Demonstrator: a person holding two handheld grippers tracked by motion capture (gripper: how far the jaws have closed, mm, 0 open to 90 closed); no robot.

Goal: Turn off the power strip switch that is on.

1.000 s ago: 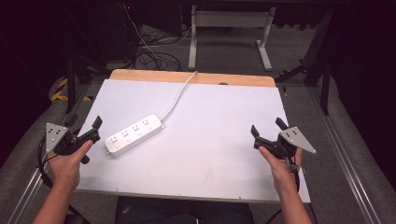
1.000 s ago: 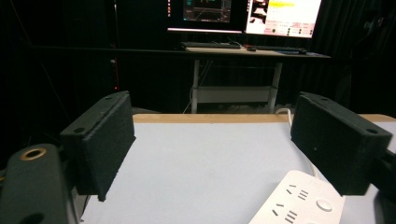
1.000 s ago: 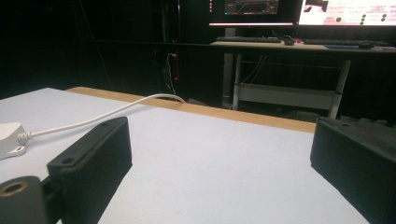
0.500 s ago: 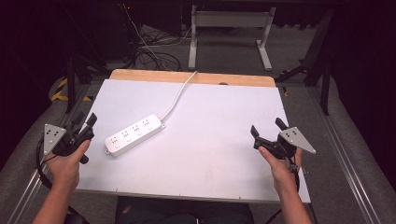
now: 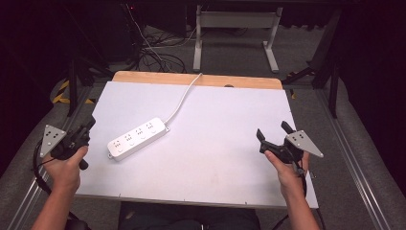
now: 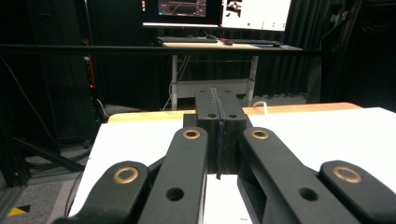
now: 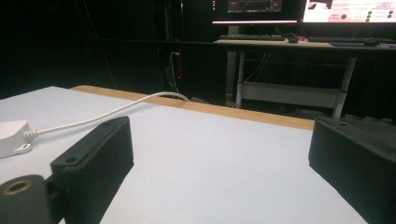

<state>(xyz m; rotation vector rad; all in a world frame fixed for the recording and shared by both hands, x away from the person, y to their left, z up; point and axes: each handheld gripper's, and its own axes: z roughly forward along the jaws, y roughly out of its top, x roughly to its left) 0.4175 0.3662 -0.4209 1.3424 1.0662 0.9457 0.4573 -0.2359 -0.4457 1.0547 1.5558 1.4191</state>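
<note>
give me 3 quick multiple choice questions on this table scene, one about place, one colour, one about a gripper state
1. Where does the power strip lie on the table?
A. left half
B. right edge
C. far right corner

2. What colour is its cord?
A. black
B. white
C. red

3. How do the left gripper fingers stand?
A. wide apart
B. pressed together on nothing
C. clamped on the cord

Answers: 1 A, in the high view it sits near the left hand. 2 B, the cord matches the white strip. 3 B, the left gripper view shows them meeting at a thin seam; the right gripper is the one apart.
</note>
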